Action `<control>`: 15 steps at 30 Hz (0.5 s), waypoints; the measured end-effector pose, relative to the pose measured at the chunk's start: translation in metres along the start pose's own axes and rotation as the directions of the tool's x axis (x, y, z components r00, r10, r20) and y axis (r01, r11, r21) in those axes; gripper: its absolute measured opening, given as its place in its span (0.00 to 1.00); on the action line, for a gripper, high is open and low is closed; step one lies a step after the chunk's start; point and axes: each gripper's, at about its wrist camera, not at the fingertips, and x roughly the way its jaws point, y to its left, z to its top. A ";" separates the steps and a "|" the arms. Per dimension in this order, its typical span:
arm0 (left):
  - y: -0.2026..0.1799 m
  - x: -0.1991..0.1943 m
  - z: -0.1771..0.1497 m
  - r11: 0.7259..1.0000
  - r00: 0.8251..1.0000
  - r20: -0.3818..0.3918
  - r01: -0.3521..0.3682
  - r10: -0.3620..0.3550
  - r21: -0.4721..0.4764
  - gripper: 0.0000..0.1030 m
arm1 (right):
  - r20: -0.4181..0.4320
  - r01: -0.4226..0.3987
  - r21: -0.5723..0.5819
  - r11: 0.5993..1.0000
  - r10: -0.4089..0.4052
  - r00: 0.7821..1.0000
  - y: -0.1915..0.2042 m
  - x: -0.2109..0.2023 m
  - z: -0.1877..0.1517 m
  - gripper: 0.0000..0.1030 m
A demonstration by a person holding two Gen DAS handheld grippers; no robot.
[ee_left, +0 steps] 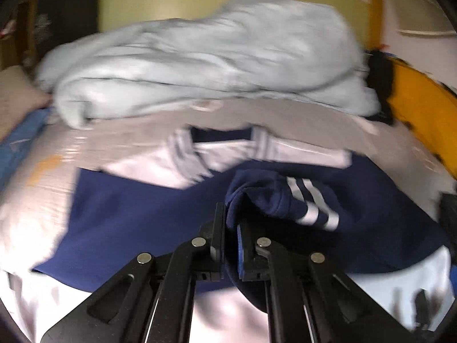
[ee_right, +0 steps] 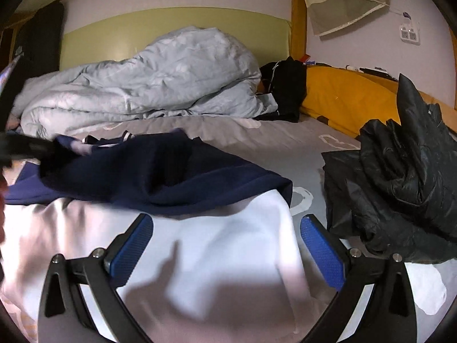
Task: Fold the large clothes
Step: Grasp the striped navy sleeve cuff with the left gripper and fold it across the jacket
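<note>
Two grippers differ: your left gripper [ee_left: 231, 223] is clenched on the navy sleeve [ee_left: 285, 200] at 12 o'clock; your right gripper [ee_right: 225, 245] hangs released. Navy-and-white garment [ee_right: 160, 171] lies on the bed [ee_right: 285, 148], folding barely begun.

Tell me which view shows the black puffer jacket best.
The right wrist view: the black puffer jacket lies crumpled on the bed at the right, sharp and nearly whole. The left wrist view shows, at most, a dark sliver at its right edge.
</note>
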 end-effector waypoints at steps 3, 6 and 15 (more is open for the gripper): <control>0.044 0.009 0.001 0.988 0.990 -0.030 -0.143 0.141 -0.061 0.05 | -0.006 0.003 0.005 1.000 -0.003 1.000 -0.002 0.001 0.000 1.00; 0.082 0.020 -0.011 0.976 0.980 -0.101 -0.183 0.172 -0.121 0.08 | -0.019 0.005 0.000 1.000 -0.005 1.000 -0.001 0.004 0.000 1.00; 0.092 -0.010 -0.048 0.995 0.995 -0.081 -0.072 0.066 -0.066 0.45 | -0.029 0.007 -0.022 1.000 -0.008 1.000 0.003 0.007 0.000 1.00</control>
